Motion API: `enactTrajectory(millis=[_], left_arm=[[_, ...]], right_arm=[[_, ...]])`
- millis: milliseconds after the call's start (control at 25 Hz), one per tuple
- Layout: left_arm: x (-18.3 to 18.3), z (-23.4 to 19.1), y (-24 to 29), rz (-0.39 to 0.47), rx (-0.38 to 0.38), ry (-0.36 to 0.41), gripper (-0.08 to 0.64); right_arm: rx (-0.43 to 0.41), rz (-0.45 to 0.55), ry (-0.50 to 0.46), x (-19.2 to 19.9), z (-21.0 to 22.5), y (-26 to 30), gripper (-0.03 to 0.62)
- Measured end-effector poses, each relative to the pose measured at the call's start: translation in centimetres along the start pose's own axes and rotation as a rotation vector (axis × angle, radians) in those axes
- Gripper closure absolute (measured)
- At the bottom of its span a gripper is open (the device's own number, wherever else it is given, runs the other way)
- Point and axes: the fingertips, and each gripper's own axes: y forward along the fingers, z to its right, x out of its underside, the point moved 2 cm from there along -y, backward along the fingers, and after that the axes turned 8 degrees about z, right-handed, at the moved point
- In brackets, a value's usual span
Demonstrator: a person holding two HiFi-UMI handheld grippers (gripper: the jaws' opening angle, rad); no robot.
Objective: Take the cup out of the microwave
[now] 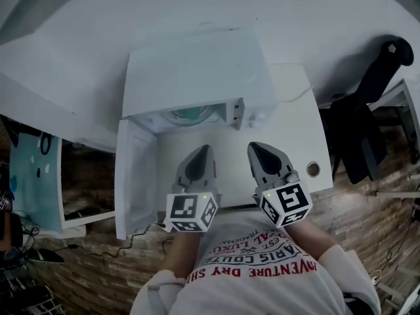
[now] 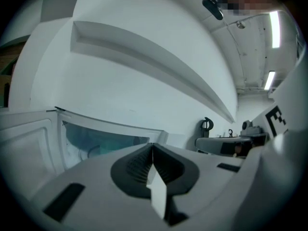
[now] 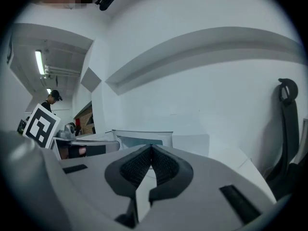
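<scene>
The left gripper (image 1: 206,149) and right gripper (image 1: 254,147) are held closed and empty just before the microwave (image 1: 197,77), its door (image 1: 134,176) already opened. The cup (image 1: 190,115), seemingly the teal shape inside, is yet to be grasped.
</scene>
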Motion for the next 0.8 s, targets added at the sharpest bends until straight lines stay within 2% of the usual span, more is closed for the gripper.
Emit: enactTrajectory(millis=[120,280,560,800], left_arm=[[0.6,-0.3,0.6,-0.010,-0.062,-0.004,0.552],[1.2,-1.1,1.3,-0.019,-0.108,-0.002,0.552],[3.2,-4.6,2.1,0.011,-0.233,0.024,0.551],[5.5,-7.6,3.5,-0.013,-0.266,-0.010,0.551]], right_arm=[[-0.049,-0.019,0.007,0.6,1.2,1.5,0.580],[-0.090,-0.049,0.016,1.6,1.9,3.4,0.580],[-0.124,-0.090,-0.017,3.7,1.5,6.6,0.580],[-0.131,-0.106,-0.069,5.2,1.0,8.9,0.580]])
